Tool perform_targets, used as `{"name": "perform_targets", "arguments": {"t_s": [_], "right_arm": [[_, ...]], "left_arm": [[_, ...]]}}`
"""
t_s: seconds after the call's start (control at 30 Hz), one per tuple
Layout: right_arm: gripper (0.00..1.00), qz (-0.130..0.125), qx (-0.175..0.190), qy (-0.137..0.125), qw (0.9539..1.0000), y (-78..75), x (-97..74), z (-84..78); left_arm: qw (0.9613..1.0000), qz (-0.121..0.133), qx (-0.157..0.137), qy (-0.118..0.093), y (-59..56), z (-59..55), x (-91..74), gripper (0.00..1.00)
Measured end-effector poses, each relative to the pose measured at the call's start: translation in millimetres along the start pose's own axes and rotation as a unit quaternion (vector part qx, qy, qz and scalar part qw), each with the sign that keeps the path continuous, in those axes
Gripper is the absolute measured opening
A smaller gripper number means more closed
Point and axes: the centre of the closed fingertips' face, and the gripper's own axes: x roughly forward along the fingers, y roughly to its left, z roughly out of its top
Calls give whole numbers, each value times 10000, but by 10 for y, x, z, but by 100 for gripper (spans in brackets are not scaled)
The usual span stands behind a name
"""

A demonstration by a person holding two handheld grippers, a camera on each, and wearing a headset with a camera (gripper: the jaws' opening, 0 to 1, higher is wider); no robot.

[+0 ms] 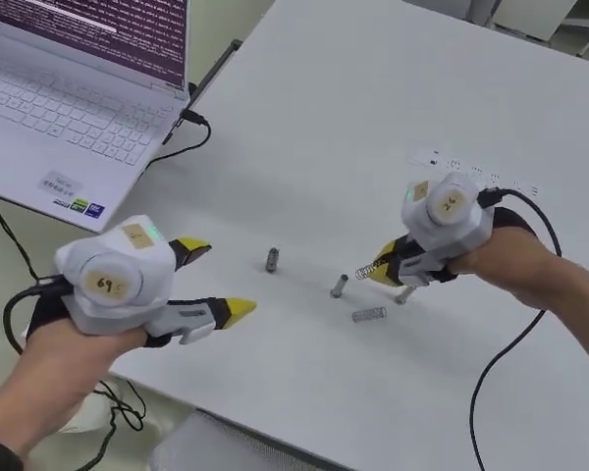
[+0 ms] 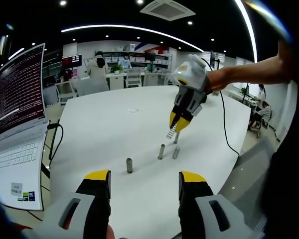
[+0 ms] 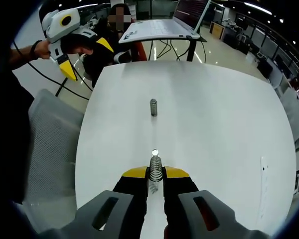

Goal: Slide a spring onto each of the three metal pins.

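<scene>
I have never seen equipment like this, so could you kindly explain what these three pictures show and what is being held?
There is no robot here: a person holds a two-fingered gripper in each hand. One picture comes from a headset camera looking down at the white table. The other two come from a camera riding on each gripper. The left gripper is open and holds nothing. The right gripper has its fingers shut on a spring. On the table stand the left pin, which seems to carry a spring already, the middle pin and the right pin. A loose spring lies flat nearby, and a laptop sits far left.
</scene>
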Motion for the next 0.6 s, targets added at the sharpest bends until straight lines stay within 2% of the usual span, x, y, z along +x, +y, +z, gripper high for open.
{"name": "perform_targets", "arguments": {"t_s": [0.37,0.6], "right_arm": [[8,138,-234,228,9994,-13,184,12],[8,188,-298,295,9989,-4,237,32]], "left_arm": [[10000,55,-73,-5,34,9,-54,52],[9998,105,-146,49,77,-64,-109,52]]}}
